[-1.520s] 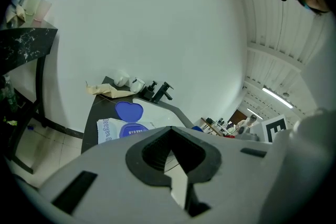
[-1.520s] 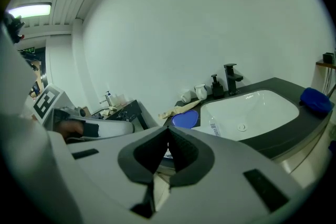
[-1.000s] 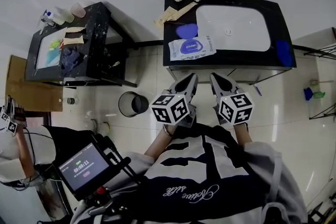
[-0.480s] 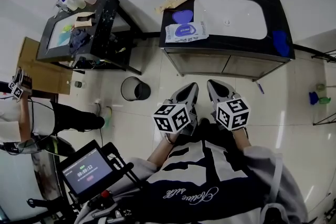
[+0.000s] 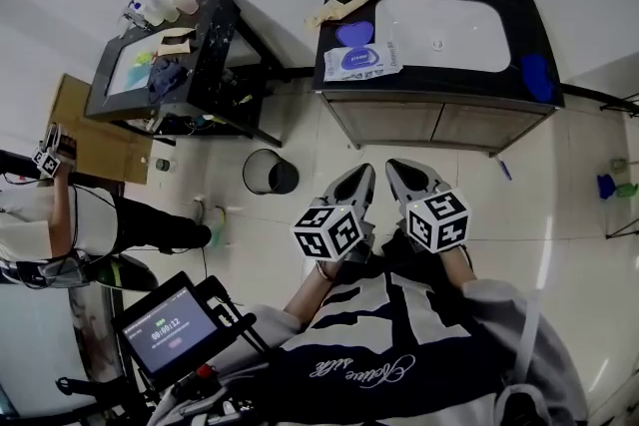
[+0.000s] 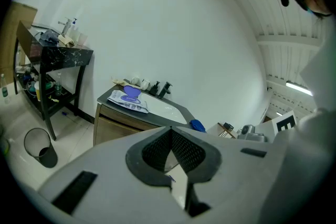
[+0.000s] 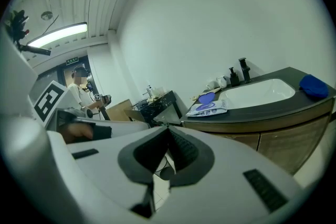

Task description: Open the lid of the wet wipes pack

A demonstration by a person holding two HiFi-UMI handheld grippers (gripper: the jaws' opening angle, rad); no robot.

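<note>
The flat white-and-purple wet wipes pack [image 5: 364,65] is seen on the dark vanity counter [image 5: 449,81], just left of the white basin [image 5: 439,33] and well apart from both grippers. The left gripper [image 5: 361,173] and right gripper [image 5: 394,167] are closed tip to tip, with nothing gripped. Both must be carried closer. 1 is best used to pin the pack while the lid's edge is lifted.

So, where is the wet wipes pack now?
In the head view the wet wipes pack lies on the dark counter, left of the white basin.
</note>
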